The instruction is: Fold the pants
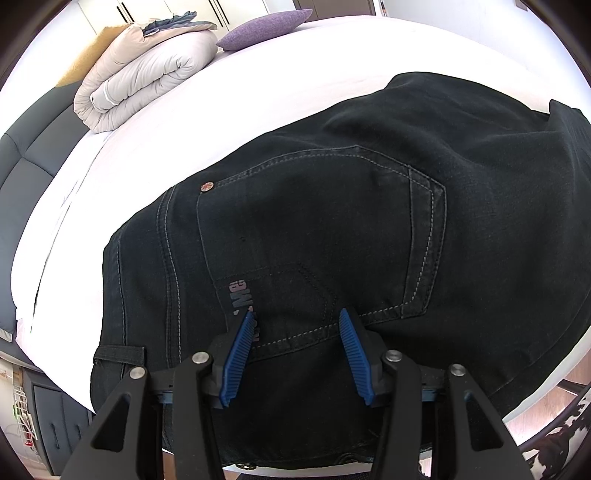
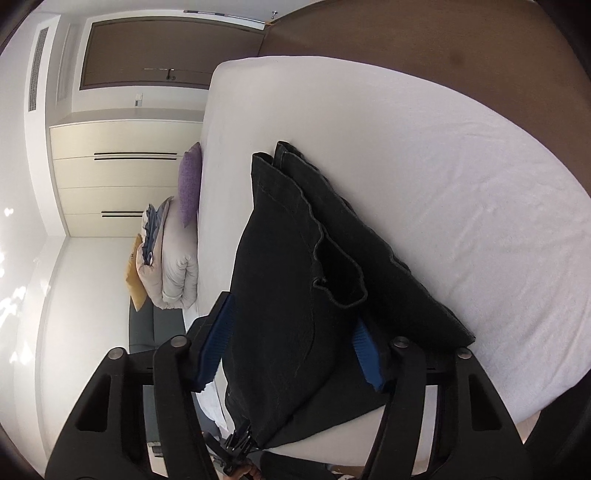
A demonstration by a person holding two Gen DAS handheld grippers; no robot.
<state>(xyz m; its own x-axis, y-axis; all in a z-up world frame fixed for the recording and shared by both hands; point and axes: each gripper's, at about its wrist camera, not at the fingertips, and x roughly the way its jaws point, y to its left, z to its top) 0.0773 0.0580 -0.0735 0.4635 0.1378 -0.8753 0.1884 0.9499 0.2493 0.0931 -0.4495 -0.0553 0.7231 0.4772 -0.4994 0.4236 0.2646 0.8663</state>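
Black jeans (image 1: 332,229) lie on the white bed (image 1: 258,85), back pocket up, waist toward me. My left gripper (image 1: 297,317) is open just above the pocket's lower seam, blue pads (image 1: 238,354) apart, holding nothing. In the right wrist view the camera is rolled sideways. The jeans (image 2: 295,295) run away from me, folded lengthwise, hems at the far end. My right gripper (image 2: 291,332) has its jaws wide apart on either side of the jeans; the fabric lies between the pads (image 2: 218,339), and I cannot tell whether they press it.
A rolled beige duvet (image 1: 147,70) and a purple pillow (image 1: 266,27) lie at the head of the bed. A grey padded headboard (image 1: 29,155) is on the left. White wardrobes (image 2: 122,177) and a brown door (image 2: 173,51) stand beyond the bed.
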